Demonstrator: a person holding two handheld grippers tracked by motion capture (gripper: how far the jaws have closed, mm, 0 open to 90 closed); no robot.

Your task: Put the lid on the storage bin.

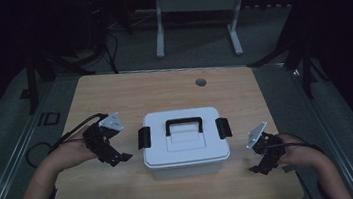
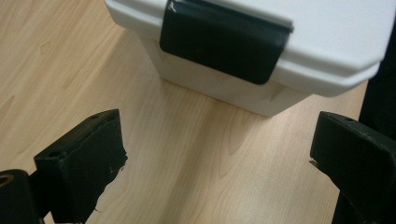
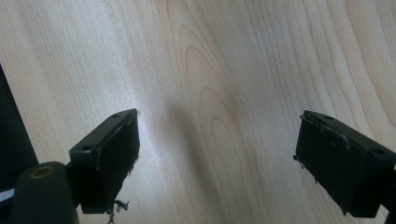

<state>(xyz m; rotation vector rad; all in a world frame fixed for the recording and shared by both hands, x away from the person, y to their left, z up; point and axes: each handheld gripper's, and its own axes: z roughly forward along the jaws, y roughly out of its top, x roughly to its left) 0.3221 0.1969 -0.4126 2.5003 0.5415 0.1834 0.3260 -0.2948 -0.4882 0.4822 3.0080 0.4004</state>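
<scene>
The white box (image 1: 185, 141) sat mid-surface (image 1: 128, 92), clasps shut. The left gripper (image 1: 113, 154) at nine o'clock and right gripper (image 1: 262, 162) at four held fingers wide, empty. Uneven clasp pulls might have slid the box.

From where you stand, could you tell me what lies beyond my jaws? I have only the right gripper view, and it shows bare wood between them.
Observer: In the high view, a white box sits mid-table, apart from your right gripper, with its lid on.
Operator: Thank you. Does it have latches?
Observer: Yes, a black latch on the left end and another on the right end; both lie flat against the box.
Operator: And where is the other gripper?
Observer: The left gripper is open and points at the left-end latch without touching it.
Operator: Is there a handle?
Observer: A black handle lies on the lid.
</scene>
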